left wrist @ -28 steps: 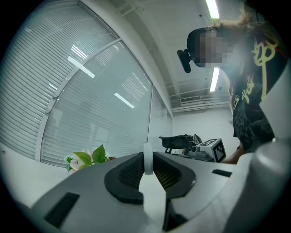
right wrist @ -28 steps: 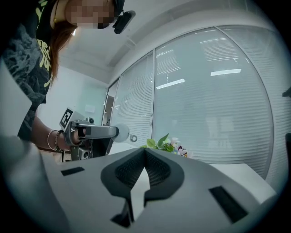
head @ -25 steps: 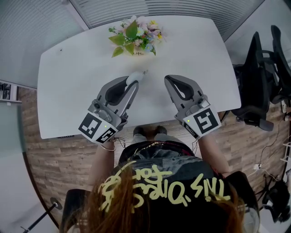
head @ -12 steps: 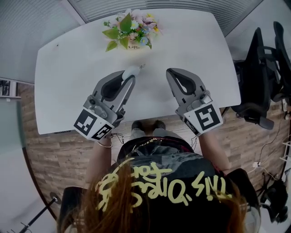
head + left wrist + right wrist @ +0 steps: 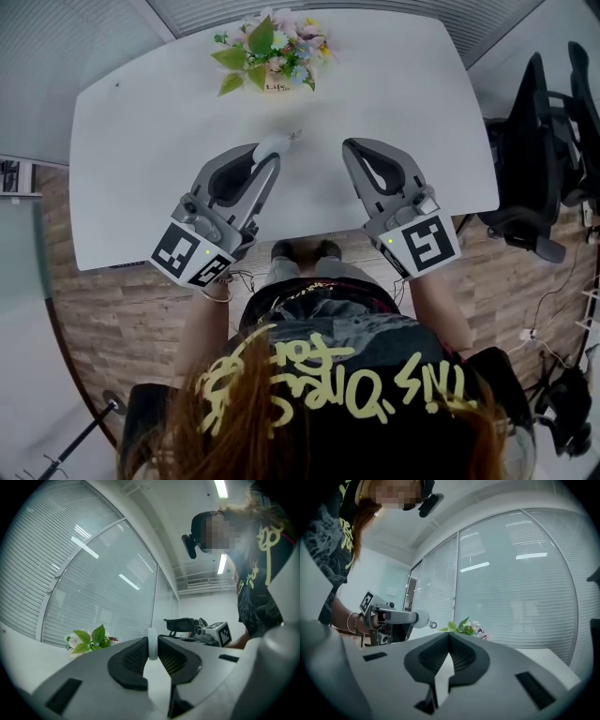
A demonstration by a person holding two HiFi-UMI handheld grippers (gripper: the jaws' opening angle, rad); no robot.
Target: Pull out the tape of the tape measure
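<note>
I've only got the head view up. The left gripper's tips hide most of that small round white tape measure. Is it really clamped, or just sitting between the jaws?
Observer: Clamped. In the left gripper view, the left gripper has both black textured pads pressed on the small round white tape measure, which stands edge-on between them.
Operator: And the other one, anything in it?
Observer: Nothing. The right gripper view shows the right gripper with its jaws shut together and empty.
Operator: Where's the end of the tape?
Observer: From the right gripper view, a small metal ring hangs free off the tape measure. It is probably the pull tab, and nothing is holding it.
</note>
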